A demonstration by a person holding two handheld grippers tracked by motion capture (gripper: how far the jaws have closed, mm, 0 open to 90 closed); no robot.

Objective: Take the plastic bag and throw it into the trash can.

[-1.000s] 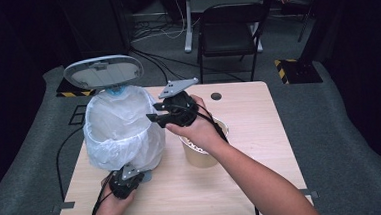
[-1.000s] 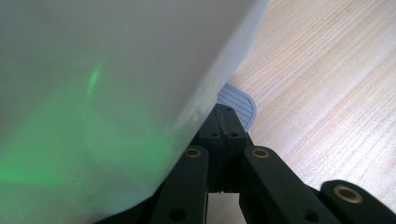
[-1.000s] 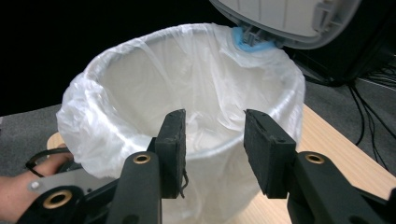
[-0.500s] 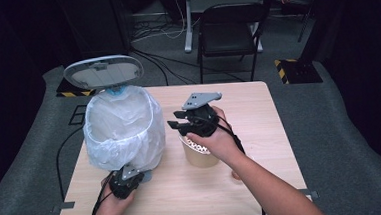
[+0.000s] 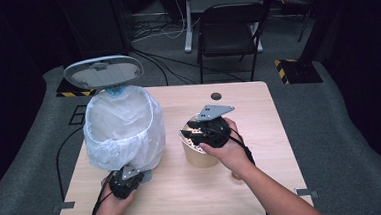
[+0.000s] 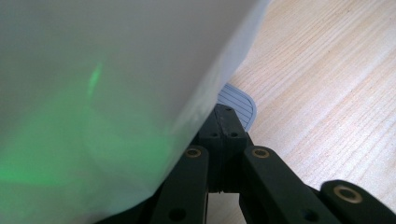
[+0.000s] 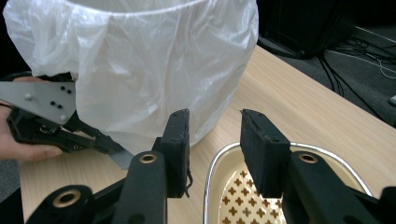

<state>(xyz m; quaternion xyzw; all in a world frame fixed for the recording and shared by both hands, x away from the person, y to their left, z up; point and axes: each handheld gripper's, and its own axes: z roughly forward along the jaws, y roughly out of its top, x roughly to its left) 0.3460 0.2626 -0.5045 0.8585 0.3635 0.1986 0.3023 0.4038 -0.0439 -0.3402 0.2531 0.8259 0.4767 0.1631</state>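
Observation:
A small pedal bin point(image 5: 122, 126) lined with a white plastic bag point(image 7: 140, 60) stands at the table's left, its grey lid point(image 5: 103, 72) raised. My left gripper point(image 5: 136, 175) lies low at the bin's front, shut, with its tips point(image 6: 224, 121) against the grey ribbed pedal point(image 6: 240, 100). A tan cup point(image 5: 201, 159) with a metal rim point(image 7: 217, 161) and a cross-patterned inside stands right of the bin. My right gripper point(image 5: 188, 128) hovers over the cup's left rim and points toward the bin. In the right gripper view its jaws point(image 7: 215, 121) stand open with nothing between them.
The light wooden table point(image 5: 260, 133) has a small dark round hole point(image 5: 216, 96) near its far edge. A black chair point(image 5: 229, 30) and cables stand on the floor beyond. Grey padding surrounds the table.
My right gripper has moved from beside the bin's rim to the right and down, onto the cup's mouth. The left gripper has stayed at the pedal and the lid stays up.

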